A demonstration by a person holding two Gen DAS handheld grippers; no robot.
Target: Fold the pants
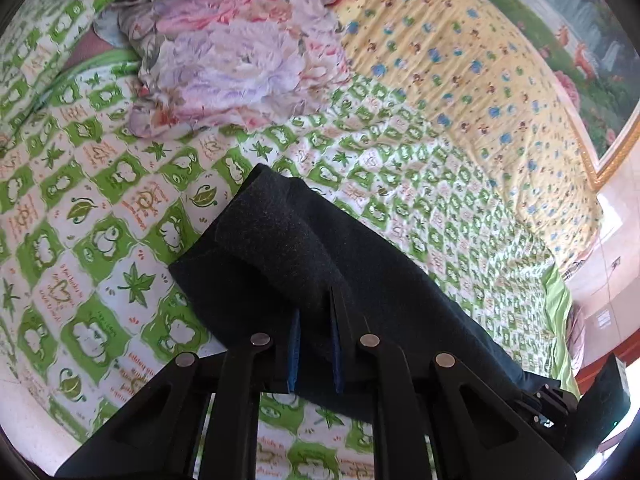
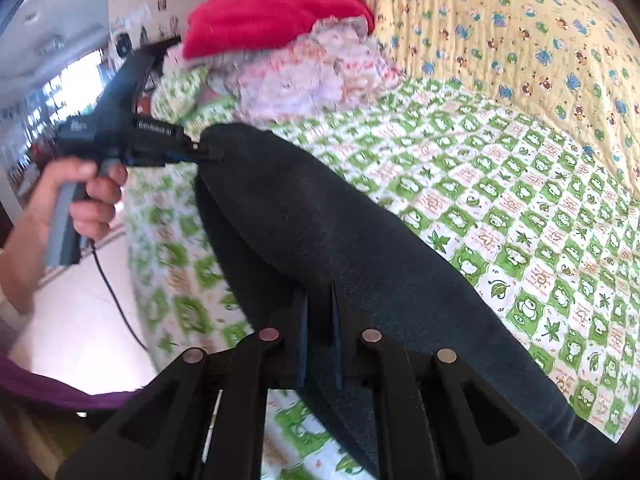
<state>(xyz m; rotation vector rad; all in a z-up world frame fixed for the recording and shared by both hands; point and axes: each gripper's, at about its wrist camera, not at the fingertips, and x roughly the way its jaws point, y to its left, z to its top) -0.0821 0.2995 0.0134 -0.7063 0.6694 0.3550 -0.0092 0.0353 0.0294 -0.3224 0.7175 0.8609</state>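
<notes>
Dark charcoal pants (image 1: pixel 304 256) are lifted above a bed with a green frog-print cover (image 1: pixel 100 184). My left gripper (image 1: pixel 314 304) is shut on one edge of the pants, and folded fabric hangs ahead of it. My right gripper (image 2: pixel 320 292) is shut on the pants (image 2: pixel 320 220) at another edge, and the cloth stretches from it up to the left gripper (image 2: pixel 208 154), seen at the upper left in a hand. The right gripper also shows at the lower right of the left wrist view (image 1: pixel 552 404).
A crumpled floral quilt (image 1: pixel 224 60) with a red blanket (image 2: pixel 272 16) on top lies at the head of the bed. A yellow cartoon-print sheet (image 2: pixel 520 40) covers the far side. The bed edge and pale floor (image 2: pixel 80 320) are at left.
</notes>
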